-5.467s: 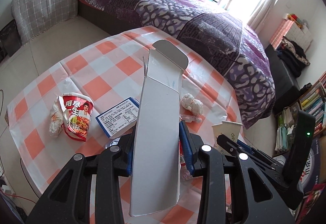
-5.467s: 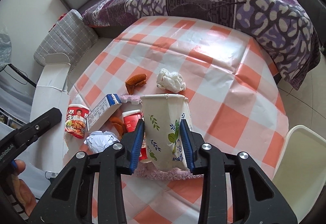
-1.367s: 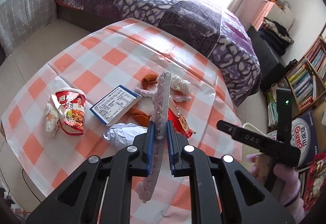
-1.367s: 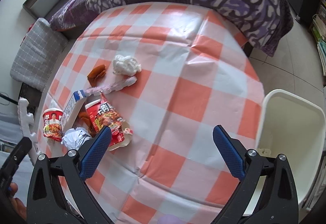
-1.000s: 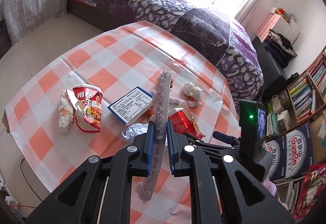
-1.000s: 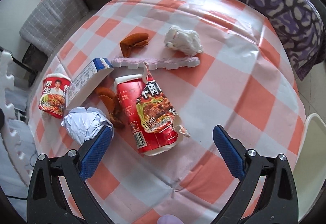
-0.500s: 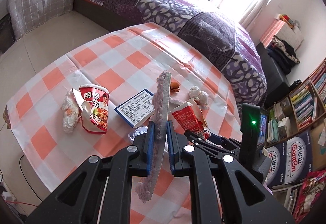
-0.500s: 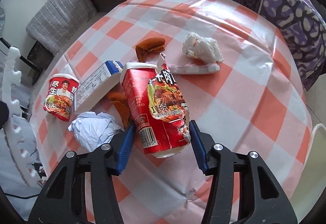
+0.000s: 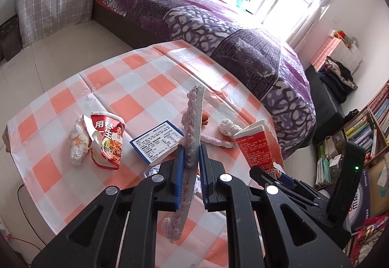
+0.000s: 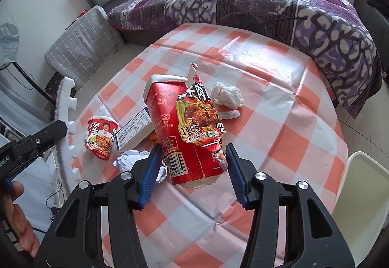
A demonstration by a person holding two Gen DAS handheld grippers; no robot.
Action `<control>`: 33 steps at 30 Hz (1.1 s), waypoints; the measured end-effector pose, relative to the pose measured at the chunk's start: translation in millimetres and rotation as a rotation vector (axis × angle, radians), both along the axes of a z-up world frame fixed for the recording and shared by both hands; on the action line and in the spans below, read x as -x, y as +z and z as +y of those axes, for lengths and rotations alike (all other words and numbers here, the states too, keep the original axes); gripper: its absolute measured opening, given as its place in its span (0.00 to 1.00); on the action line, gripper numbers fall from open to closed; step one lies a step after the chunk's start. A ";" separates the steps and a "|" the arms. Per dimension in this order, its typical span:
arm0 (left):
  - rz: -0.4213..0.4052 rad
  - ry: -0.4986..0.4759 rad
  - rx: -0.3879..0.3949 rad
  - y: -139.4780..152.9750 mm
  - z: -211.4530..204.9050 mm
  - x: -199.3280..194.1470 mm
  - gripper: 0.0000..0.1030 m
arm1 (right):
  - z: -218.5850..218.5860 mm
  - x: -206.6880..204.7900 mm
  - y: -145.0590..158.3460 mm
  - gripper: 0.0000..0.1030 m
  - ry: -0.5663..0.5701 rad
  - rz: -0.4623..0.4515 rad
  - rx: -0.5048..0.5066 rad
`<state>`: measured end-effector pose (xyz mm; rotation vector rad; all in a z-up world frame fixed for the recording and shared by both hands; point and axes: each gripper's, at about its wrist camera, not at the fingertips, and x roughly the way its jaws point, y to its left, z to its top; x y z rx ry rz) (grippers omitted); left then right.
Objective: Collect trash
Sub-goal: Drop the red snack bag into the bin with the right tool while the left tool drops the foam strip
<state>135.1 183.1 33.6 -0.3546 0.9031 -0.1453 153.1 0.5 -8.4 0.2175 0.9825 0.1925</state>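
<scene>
My right gripper (image 10: 192,153) is shut on a tall red noodle cup (image 10: 175,126) with a torn lid, held tilted above the checked table (image 10: 279,122). My left gripper (image 9: 190,153) is shut on a pinkish-white jagged foam strip (image 9: 193,122) that stands up between its pads. The left wrist view shows the red noodle cup (image 9: 257,146) at right with the other gripper under it. On the table lie a smaller red noodle cup (image 10: 101,136), a blue-and-white box (image 9: 158,141), crumpled paper (image 10: 131,158), a tissue wad (image 10: 227,95) and a second foam strip (image 10: 228,113).
A white bin (image 10: 359,195) stands beside the table at the right edge. A bed with a purple cover (image 10: 267,0) runs behind the table. A bookshelf (image 9: 364,126) stands at right in the left wrist view. A crumpled wrapper (image 9: 77,143) lies beside the smaller cup.
My right gripper closed on the tall red noodle cup and lifted it off the table. My left gripper kept its hold on the foam strip and barely moved.
</scene>
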 end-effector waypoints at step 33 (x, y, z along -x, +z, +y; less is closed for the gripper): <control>0.011 -0.121 -0.003 -17.1 -91.8 -9.4 0.12 | -115.6 41.2 34.2 0.50 -0.177 -0.021 -0.027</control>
